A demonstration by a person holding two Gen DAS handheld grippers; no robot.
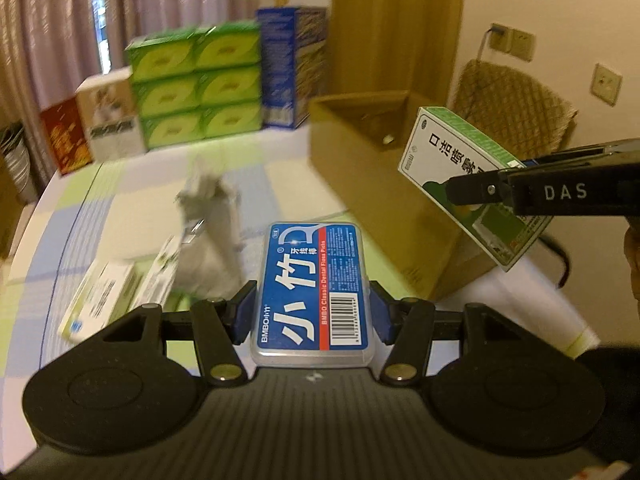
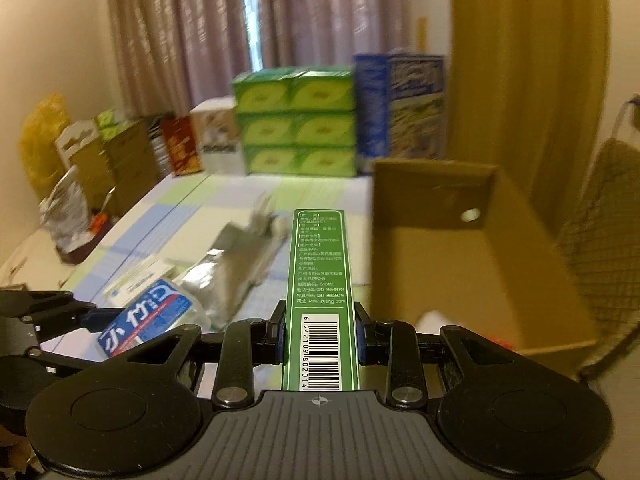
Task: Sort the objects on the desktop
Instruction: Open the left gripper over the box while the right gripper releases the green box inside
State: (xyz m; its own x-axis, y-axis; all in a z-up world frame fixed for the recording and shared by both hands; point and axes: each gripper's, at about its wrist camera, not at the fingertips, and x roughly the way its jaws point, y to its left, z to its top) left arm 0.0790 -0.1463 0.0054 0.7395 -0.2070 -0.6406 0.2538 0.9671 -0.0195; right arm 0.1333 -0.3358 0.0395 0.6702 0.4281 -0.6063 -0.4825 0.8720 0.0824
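A clear case of dental floss picks (image 1: 312,288) with a blue label is clamped between the blue pads of my left gripper (image 1: 312,314), held above the table. The same case (image 2: 148,316) shows at the lower left of the right wrist view. My right gripper (image 2: 320,336) is shut on the narrow sides of a green and white spray box (image 2: 320,272). In the left wrist view that box (image 1: 452,156) hangs tilted over the near corner of the open cardboard box (image 1: 360,152), (image 2: 440,264).
A silver foil pouch (image 1: 212,216) and white-green packets (image 1: 104,296) lie on the checked tablecloth (image 1: 120,200). Stacked green boxes (image 1: 196,84) and a blue carton (image 1: 292,68) line the far edge. A woven chair (image 1: 516,112) stands behind the cardboard box.
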